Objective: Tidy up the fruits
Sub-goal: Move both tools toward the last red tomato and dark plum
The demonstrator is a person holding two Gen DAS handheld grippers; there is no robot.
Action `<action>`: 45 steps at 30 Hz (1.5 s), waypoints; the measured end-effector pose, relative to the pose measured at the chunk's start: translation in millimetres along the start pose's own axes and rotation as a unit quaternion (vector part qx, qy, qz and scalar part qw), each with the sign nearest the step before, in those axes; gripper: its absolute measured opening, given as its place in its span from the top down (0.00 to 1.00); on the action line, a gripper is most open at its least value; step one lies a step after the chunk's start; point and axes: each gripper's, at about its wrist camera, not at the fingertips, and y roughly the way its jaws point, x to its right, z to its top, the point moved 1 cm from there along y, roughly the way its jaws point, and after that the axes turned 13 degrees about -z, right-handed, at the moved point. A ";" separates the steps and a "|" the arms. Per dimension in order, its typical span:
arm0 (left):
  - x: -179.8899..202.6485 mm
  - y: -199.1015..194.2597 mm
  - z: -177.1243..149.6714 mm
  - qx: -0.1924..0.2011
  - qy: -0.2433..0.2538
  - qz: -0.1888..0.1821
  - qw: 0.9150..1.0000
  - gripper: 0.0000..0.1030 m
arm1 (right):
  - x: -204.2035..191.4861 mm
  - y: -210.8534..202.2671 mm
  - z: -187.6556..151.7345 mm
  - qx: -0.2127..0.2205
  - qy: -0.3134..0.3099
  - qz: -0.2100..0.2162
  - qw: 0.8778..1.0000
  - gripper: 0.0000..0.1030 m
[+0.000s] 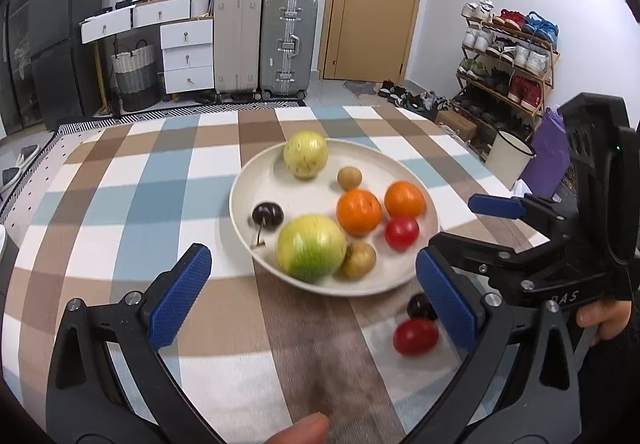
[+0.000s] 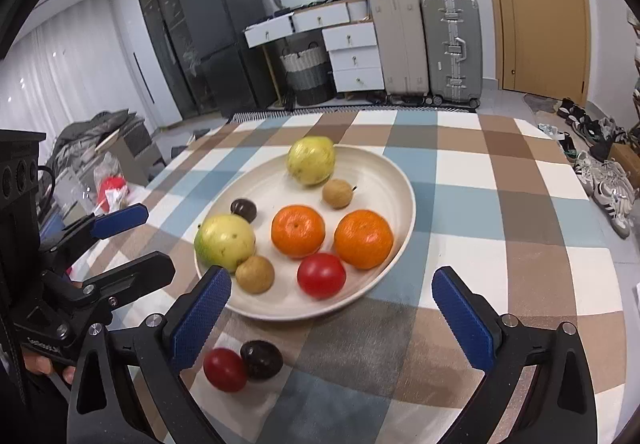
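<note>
A cream plate (image 1: 256,179) (image 2: 396,179) on the checked tablecloth holds two yellow-green guavas (image 1: 310,248) (image 2: 226,242), two oranges (image 1: 358,211) (image 2: 298,230), two brown longans (image 1: 349,177) (image 2: 255,273), a red tomato (image 1: 401,231) (image 2: 321,275) and a dark cherry (image 1: 267,215) (image 2: 244,209). A second red tomato (image 1: 415,336) (image 2: 225,369) and a dark cherry (image 1: 418,306) (image 2: 262,359) lie on the cloth in front of the plate. My left gripper (image 1: 314,304) is open and empty, just before the plate. My right gripper (image 2: 332,318) is open and empty, above the plate's near edge.
The checked cloth (image 1: 140,203) (image 2: 500,203) covers the table. Suitcases (image 1: 288,43), drawers (image 1: 186,55), a door (image 1: 376,3) and a shoe rack (image 1: 504,59) stand beyond the table's far edge. A white bucket (image 1: 508,155) stands off the right side.
</note>
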 end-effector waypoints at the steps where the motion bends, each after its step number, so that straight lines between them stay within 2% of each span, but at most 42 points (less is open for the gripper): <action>1: 1.4 -1.7 -2.2 -0.001 0.001 0.000 1.000 0.01 | -0.5 -0.4 -2.4 -0.004 -0.003 -0.001 1.000 0.01; 13: 3.4 -3.8 -23.8 -0.030 -0.014 -0.009 0.999 0.01 | 5.1 -13.8 -24.2 -0.036 -0.030 0.002 0.999 0.01; 21: 12.2 14.4 -32.2 -0.064 0.003 -0.007 0.998 0.01 | 17.1 -10.9 -32.0 -0.057 -0.026 -0.008 0.998 0.01; 39: 30.7 41.8 -44.6 -0.121 0.027 -0.026 0.992 0.01 | 15.3 -2.4 -33.1 -0.062 -0.027 -0.031 0.997 0.01; 45: 35.7 53.3 -46.9 -0.145 0.036 -0.012 0.989 0.01 | 17.4 -1.1 -32.4 -0.061 -0.018 -0.036 0.997 0.01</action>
